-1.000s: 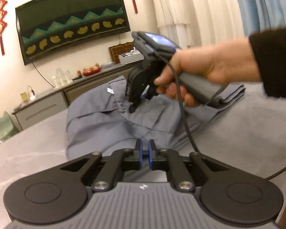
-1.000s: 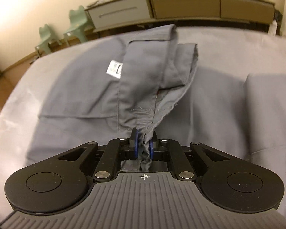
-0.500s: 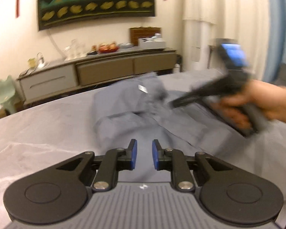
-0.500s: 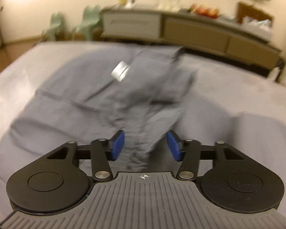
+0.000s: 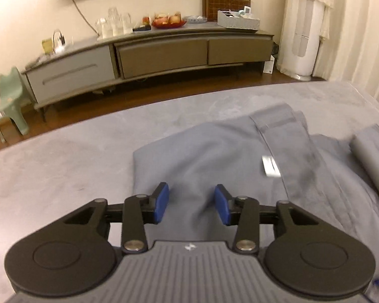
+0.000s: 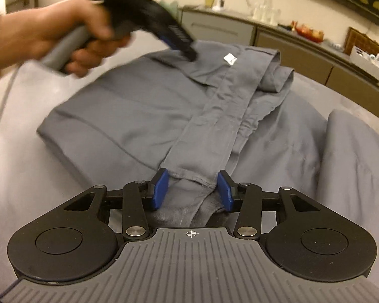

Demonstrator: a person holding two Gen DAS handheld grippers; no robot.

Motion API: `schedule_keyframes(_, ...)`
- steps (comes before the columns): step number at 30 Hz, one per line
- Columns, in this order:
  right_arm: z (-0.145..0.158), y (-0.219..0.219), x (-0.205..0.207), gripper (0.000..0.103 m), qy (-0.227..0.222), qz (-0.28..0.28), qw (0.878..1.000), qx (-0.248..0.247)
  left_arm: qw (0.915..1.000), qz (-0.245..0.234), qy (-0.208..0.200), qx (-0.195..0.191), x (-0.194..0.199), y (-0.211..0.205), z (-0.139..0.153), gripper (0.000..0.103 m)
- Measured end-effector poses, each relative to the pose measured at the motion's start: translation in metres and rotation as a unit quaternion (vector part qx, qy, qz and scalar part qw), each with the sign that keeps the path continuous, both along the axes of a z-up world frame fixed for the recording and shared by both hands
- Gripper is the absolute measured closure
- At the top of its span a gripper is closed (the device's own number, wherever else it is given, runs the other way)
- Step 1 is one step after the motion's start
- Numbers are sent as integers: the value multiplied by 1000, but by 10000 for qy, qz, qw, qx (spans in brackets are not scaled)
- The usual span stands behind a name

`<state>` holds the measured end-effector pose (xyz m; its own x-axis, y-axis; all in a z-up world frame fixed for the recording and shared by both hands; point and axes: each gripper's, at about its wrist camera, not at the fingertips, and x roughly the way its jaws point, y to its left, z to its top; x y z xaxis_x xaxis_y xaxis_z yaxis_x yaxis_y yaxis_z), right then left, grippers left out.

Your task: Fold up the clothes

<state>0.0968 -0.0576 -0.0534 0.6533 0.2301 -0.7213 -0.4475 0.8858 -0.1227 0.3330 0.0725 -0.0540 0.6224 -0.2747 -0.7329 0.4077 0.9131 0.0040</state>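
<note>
A grey garment (image 5: 214, 151) lies partly folded on the grey table (image 5: 63, 176), with a white label (image 5: 270, 166) on its folded strip. My left gripper (image 5: 191, 204) hovers over the garment's near-left part. Its jaws are opening, with only flat cloth below them. In the right wrist view the garment (image 6: 128, 106) spreads ahead, its long strip (image 6: 214, 126) running towards me. My right gripper (image 6: 192, 192) straddles the strip's near end, jaws closing, and the pads stand apart from the cloth. A hand (image 6: 63, 32) holds the blurred left gripper (image 6: 187, 50) over the far edge near the label (image 6: 230, 59).
More grey cloth (image 6: 353, 151) lies to the right of the garment. Beyond the table stands a long sideboard (image 5: 151, 53) with glasses and a fruit bowl (image 5: 168, 21). A green child's chair (image 5: 10, 98) is at the left and a white appliance (image 5: 303, 38) at the right.
My right gripper let go of the lifted strip, which now lies flat on the garment. My left gripper swung across to the garment's other side and its jaws spread apart.
</note>
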Motion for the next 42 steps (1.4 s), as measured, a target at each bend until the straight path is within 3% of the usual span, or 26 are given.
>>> schedule_keyframes(3,1,2,-3,56,-41,56,9999,-80,9998,-45,163,84,11,-1,-11,61)
schedule_keyframes(7,0,-2,-7,54,-50,-82,9999,96,9990,-358,208,-157,5,-2,18,72)
schedule_keyframes(10,4,-7,-2,55,-83,-240,9992,304,9959,-719,-6,-546,-3,-16,45,72)
schedule_keyframes(14,9,-2,-7,54,-337,-122,9990,284,9938,-1079,255,-9,10,-73,18,70)
schedule_keyframes(16,-2,1,-7,55,-69,-72,9999,84,9916,-1139,494,373,18,-99,-8,69)
schedule_keyframes(18,-6,3,-9,55,-107,-29,9999,30,9921,-1125,277,484,15,-108,-18,66)
schedule_keyframes(20,-6,5,-9,55,-107,25,9999,-62,9922,-1024,402,586,14,-108,-14,68)
schedule_keyframes(21,-5,6,-9,55,-108,52,9999,-109,9923,-982,456,603,11,-103,-6,70)
schedule_keyframes(23,0,0,-8,56,-33,118,9999,-3,9951,-898,337,257,-4,-79,21,74)
schedule_keyframes(25,14,-13,-11,56,-117,-87,9992,376,9953,-913,167,-265,-43,-43,49,73)
schedule_keyframes(27,31,-21,-16,56,-308,-204,9970,677,9948,-961,-16,-326,-93,-11,60,73)
schedule_keyframes(30,30,-19,-17,56,-303,-160,9965,765,9941,-1046,108,-266,-156,30,47,73)
schedule_keyframes(33,9,-12,-11,66,-12,-174,9982,579,9936,-990,547,-60,-189,49,13,73)
schedule_keyframes(34,2,-12,-11,64,-37,-179,9984,538,9934,-948,641,44,-196,52,0,73)
schedule_keyframes(36,-8,-11,-13,57,-143,-138,9986,490,9951,-870,389,250,-207,54,-16,74)
schedule_keyframes(38,-6,-12,-14,58,-171,-155,9985,503,9955,-786,373,369,-207,50,-12,74)
schedule_keyframes(42,1,-18,-20,58,-328,-331,9966,686,9978,-582,238,227,-223,45,0,75)
